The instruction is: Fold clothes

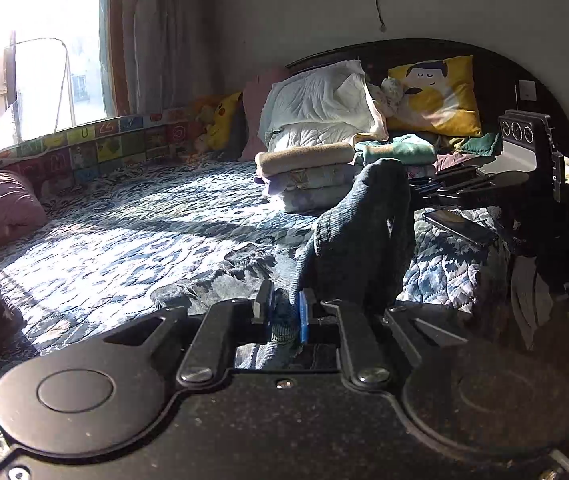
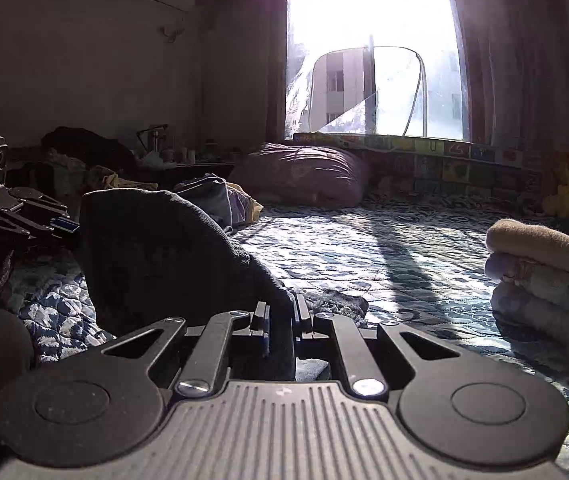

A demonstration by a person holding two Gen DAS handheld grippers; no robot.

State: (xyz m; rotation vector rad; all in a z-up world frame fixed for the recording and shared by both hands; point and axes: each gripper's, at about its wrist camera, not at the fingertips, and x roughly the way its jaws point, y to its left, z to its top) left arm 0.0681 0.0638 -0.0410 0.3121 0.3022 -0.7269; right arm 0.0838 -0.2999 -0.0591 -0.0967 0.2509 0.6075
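On the quilted bed (image 1: 124, 232), two grippers, left gripper (image 1: 284, 312) and right gripper (image 2: 281, 320), each pinch one dark denim garment (image 1: 364, 240); one folded stack (image 1: 308, 176) lies near the headboard.

Counts: 2 grippers, left gripper (image 1: 283, 312) and right gripper (image 2: 281, 322). 1 dark denim garment (image 1: 358, 240). 1 stack of folded clothes (image 1: 308, 176). 1 phone (image 1: 460, 226). 2 yellow cushions: cartoon-figure cushion (image 1: 436, 94), Pikachu cushion (image 1: 220, 120). 1 white pillow (image 1: 320, 100). 1 bed (image 1: 124, 232).

Glare washed out the window (image 2: 372, 60); the stack of folded clothes (image 2: 544, 276) ran off the right edge.
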